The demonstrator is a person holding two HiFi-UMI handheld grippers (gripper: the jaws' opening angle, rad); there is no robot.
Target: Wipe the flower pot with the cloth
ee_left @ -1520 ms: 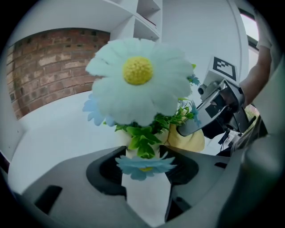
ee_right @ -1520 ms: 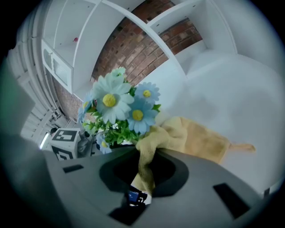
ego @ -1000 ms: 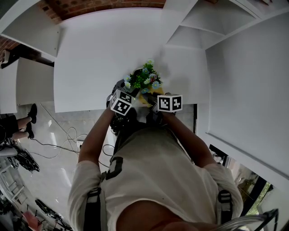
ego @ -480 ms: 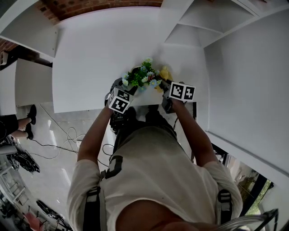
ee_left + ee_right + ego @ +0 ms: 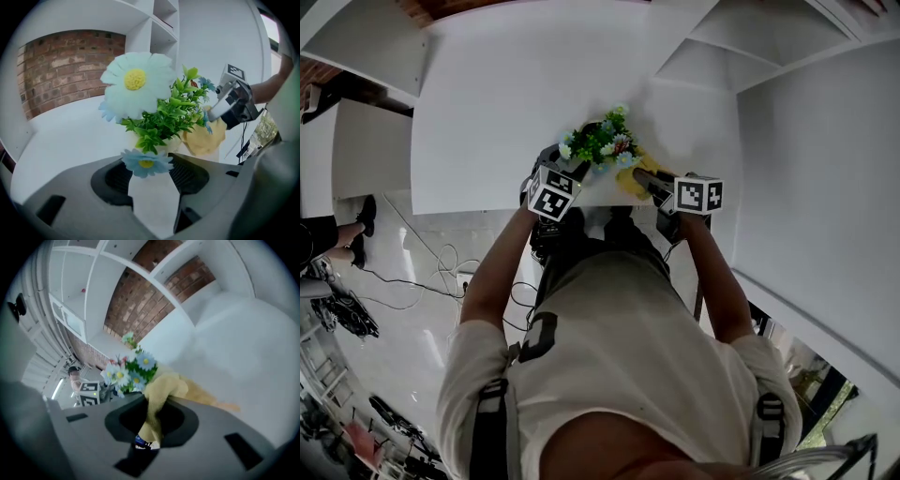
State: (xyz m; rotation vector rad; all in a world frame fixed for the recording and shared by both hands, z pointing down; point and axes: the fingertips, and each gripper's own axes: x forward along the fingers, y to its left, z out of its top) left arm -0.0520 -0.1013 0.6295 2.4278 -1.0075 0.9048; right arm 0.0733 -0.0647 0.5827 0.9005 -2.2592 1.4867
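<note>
— Swung the right gripper (image 5: 153, 411) out from just in front of the flower pot (image 5: 172, 145) to its right side since a second ago. Kept the left gripper (image 5: 151, 176) where it was.
— Holding anything?
— Pinching a fold of the yellow cloth (image 5: 164, 387) in the right, jaws nearly together on it; bunching the rest just beside the pot's right side, touching or not, cannot tell. Clamping the white pot itself in the left, jaws set wide, one against each side.
— Seeing the pot clearly?
— Hardly. Hidden under the flowers (image 5: 600, 145) from the head view. Crossed by a drooping blue flower (image 5: 146, 163) right over the jaws in the left gripper view, with green leaves (image 5: 173, 112) and a big pale daisy (image 5: 136, 86) above. Showing only a strip of rim there. Lost behind cloth and blooms alike from the right gripper view.
— And around it?
— Standing near the front edge of a white surface (image 5: 487, 103). Past that edge, down to a pale floor (image 5: 403, 356) with loose cables (image 5: 422, 281), plus someone's legs (image 5: 337, 246) at the far left.
— Further back?
— White shelving (image 5: 722, 47) to the right of the surface, brick wall (image 5: 65, 65) behind it.
</note>
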